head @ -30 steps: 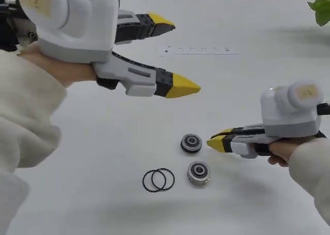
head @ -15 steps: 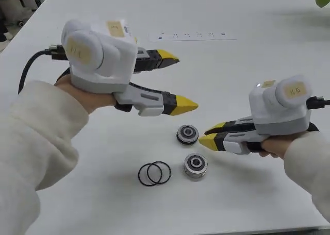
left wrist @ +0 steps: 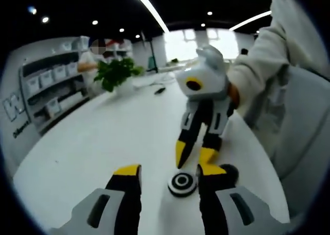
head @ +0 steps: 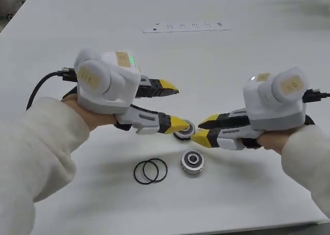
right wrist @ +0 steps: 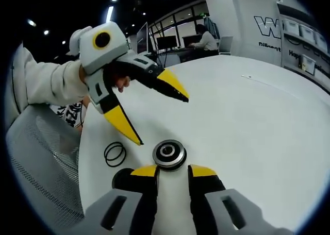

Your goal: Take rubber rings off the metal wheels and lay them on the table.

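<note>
Near the tabletop's point(head: 247, 49) front edge two rubber rings point(head: 150, 171) lie free; left gripper point(head: 183, 108), spread wide, and right gripper point(head: 196, 131), slightly parted, flank the far wheel point(head: 182, 135), seemingly still ringed.

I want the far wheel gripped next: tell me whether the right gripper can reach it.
Probably yes: the far wheel lies just ahead of the right gripper, jaws open, nothing between. The left gripper has one tip close at the wheel's other side and may crowd it.
</note>
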{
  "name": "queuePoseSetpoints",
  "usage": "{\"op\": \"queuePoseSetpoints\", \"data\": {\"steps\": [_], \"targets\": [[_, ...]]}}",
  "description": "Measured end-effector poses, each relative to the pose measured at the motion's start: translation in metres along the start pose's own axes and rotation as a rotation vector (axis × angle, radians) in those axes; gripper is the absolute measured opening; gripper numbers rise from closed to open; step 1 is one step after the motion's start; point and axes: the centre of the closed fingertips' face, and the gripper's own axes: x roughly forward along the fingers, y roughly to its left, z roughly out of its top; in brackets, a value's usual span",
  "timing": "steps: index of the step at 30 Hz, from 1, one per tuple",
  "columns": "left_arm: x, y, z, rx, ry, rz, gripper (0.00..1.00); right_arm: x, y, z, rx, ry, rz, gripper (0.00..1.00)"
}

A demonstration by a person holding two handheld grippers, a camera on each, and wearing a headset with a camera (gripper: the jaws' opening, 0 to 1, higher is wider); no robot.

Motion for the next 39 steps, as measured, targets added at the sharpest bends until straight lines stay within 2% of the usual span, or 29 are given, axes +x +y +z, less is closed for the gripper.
{"op": "queuePoseSetpoints", "data": {"steps": [3,7,15,23,24,27,30,39], "targets": [[0.003,-0.002,-0.005,0.001,0.003,-0.003,0.35,0.003,0.003,0.0,-0.013,0.0,0.012,0.22],[0.007,-0.006,-0.008,-0.011,-0.005,-0.006,0.3,0.006,0.007,0.001,-0.047,0.001,0.021,0.24],[0.016,-0.018,-0.019,-0.01,0.028,-0.041,0.26,0.007,0.008,0.003,-0.054,-0.005,0.025,0.25],[0.015,-0.015,-0.031,-0.045,0.055,-0.051,0.22,0.008,0.01,0.0,-0.065,0.004,0.033,0.27],[0.015,-0.016,-0.029,-0.069,0.038,-0.055,0.21,0.008,0.01,0.001,-0.066,0.002,0.033,0.26],[0.015,-0.012,-0.03,-0.073,0.042,-0.044,0.17,0.008,0.008,0.002,-0.081,-0.004,0.029,0.27],[0.016,-0.014,-0.031,-0.083,0.041,-0.058,0.15,0.009,0.006,0.003,-0.084,-0.009,0.029,0.27],[0.02,-0.013,-0.033,-0.079,0.045,-0.061,0.14,0.011,0.004,0.003,-0.121,-0.013,0.036,0.22]]}}
